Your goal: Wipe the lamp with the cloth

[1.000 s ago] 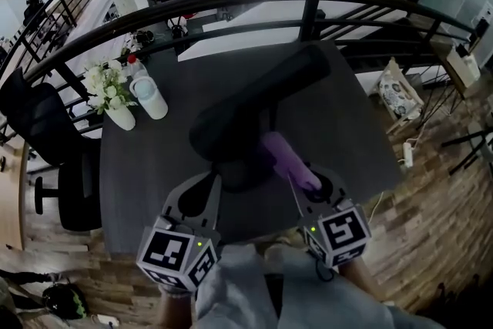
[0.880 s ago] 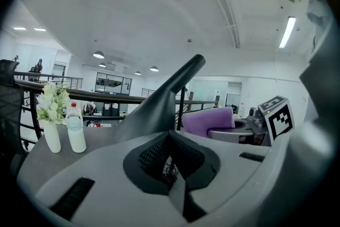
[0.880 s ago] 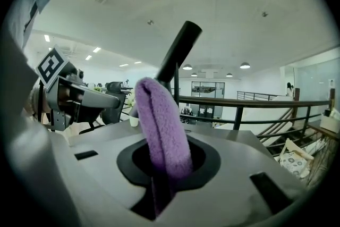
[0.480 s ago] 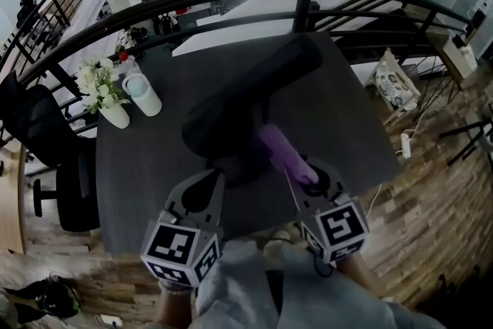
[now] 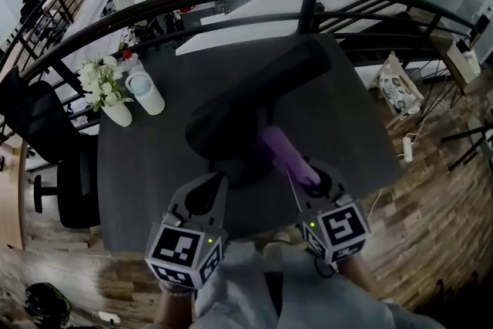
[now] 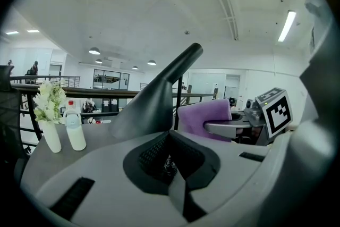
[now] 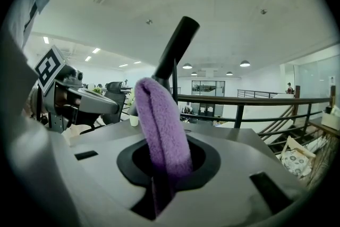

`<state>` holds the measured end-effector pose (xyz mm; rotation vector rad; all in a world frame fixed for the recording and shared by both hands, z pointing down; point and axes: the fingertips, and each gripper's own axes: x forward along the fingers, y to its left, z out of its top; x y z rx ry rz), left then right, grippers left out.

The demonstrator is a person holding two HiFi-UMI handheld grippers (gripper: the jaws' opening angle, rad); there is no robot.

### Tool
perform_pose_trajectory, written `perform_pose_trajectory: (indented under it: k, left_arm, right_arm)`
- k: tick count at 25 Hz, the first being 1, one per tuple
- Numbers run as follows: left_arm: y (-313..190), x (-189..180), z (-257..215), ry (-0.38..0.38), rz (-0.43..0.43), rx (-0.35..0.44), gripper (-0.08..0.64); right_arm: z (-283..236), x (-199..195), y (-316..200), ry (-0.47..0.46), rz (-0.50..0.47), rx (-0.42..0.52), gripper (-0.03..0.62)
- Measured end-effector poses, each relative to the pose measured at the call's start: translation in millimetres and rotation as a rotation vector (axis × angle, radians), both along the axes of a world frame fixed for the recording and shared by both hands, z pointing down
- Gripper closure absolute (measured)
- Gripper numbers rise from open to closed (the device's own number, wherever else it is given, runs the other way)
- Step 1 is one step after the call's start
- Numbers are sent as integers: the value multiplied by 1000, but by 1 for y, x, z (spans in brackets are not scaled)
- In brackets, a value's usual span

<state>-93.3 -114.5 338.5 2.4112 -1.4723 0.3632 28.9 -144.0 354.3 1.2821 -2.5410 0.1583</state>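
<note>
Little moves since a second ago | right gripper (image 5: 306,179) pinches your limp purple cloth (image 5: 279,149); left gripper (image 5: 219,179) closed, empty | black angled desk lamp (image 5: 258,92) likely tippy: brace its base.

Grey left gripper (image 5: 208,182), right gripper (image 5: 311,178); black-white marker cubes (image 5: 185,255); pale grey clothing (image 5: 239,290).

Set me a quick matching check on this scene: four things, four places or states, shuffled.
Things:
1. purple cloth
2. black lamp
3. flower vase
4. left gripper

Places or states:
A. jaws together, nothing between them
B. far left corner of the table, beside a white bottle
C. clamped in the right gripper
D. stands mid-table

Pairs: 1-C, 2-D, 3-B, 4-A
</note>
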Motion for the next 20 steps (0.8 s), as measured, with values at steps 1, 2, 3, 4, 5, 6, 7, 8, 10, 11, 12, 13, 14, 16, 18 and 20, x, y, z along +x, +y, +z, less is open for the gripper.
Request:
perform_pose_trajectory:
  k: [1,2,3,4,5,6,7,8,10,11,12,13,14,16,18,20]
  left_arm:
    - [1,-1,1,-1,-2,-3,554]
    - [1,-2,1,-1,-5,-5,554]
    - [1,-4,2,-1,-8,-5,554]
    - [1,-5,2,0,-11,-4,554]
    - [1,-6,2,0,-15,-3,554]
    - [0,-7,1,-1,-18,-3,554]
    - [0,-8,0,-2,-22,-5,554]
    - [-1,-9,0,-4,-23,-6,554]
    - [0,-9,1,-7,-20,-10,554]
    - [-1,-9,1,-6,-19,-9,554]
    - [-1,-9,2,-4,-19,-8,554]
    - [-2,-9,2,-3,-17,-6,554]
    - [-3,-9,2,-3,-16,-6,554]
    - [-4,-8,1,-7,-14,-6,554]
    - [-4,-9,2,-7,-11,-3,554]
    - [-5,-10,4,-5,-8,-3,554]
  right_arm:
    - [0,-1,0,1,-3,-1,545]
    - [1,-2,0,1,-6,-3,545]
    - [1,-3,-1,1,-9,-3,545]
    - [1,-4,-1,1,-11,-2,545]
    - [0,-5,-2,2,-13,-2,545]
    - [0,-6,-2,4,-15,-2,545]
    - [0,-7,-2,7,-16,-4,545]
    - [0,-8,-3,10,-18,-3,545]
    - [0,-10,-3,12,-22,1,545]
    - [0,-10,-3,12,-23,1,545]
    - [0,-10,-4,11,-22,0,545]
    - [-1,-9,-5,10,-21,1,545]
    - [-1,-9,-6,8,-18,1,545]
    - [-1,-9,-6,2,-14,-1,545]
    - [0,-9,-6,8,-15,1,545]
    - [1,-9,-6,12,-15,2,545]
